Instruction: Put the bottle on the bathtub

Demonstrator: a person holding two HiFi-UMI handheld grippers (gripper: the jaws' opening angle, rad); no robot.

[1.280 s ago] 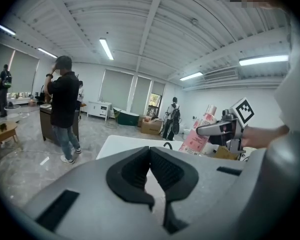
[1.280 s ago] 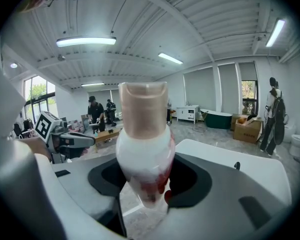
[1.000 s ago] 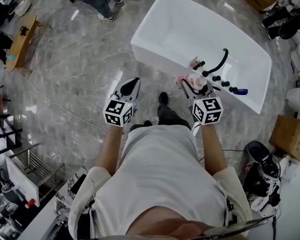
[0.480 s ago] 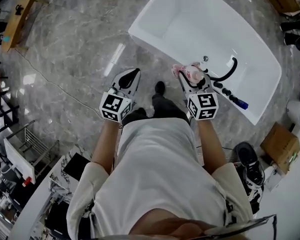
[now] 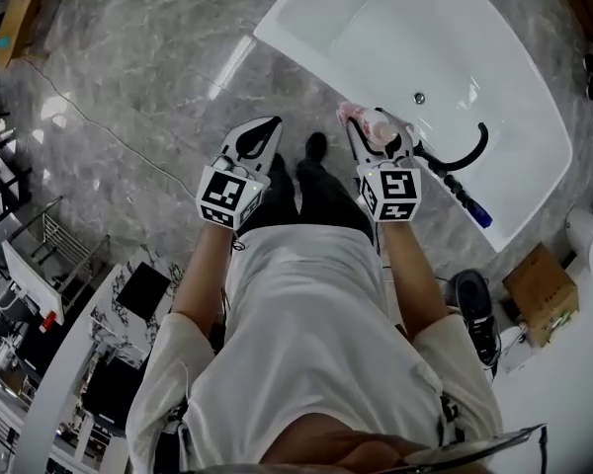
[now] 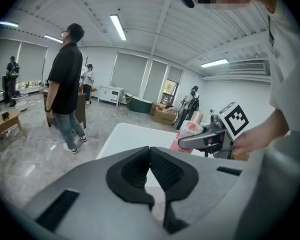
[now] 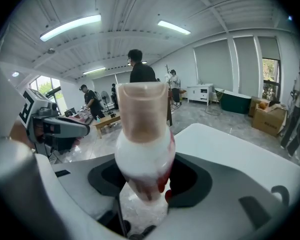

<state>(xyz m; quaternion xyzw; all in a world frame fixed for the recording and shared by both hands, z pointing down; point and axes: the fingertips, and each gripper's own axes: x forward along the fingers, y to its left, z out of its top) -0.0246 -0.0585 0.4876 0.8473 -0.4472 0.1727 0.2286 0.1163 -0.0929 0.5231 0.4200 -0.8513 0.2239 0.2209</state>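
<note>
1. Centre-left of the head view, the left gripper (image 5: 261,132) hangs over the marble floor (image 5: 128,117), its fingers clenched together on nothing.
2. Just right of centre, the right gripper (image 5: 378,134) has its fingers grasping the pink-and-white bottle (image 5: 374,126), held by the near rim of the bathtub (image 5: 494,67).
3. The bathtub fills the upper right, with a black faucet (image 5: 466,154) on its edge.
</note>
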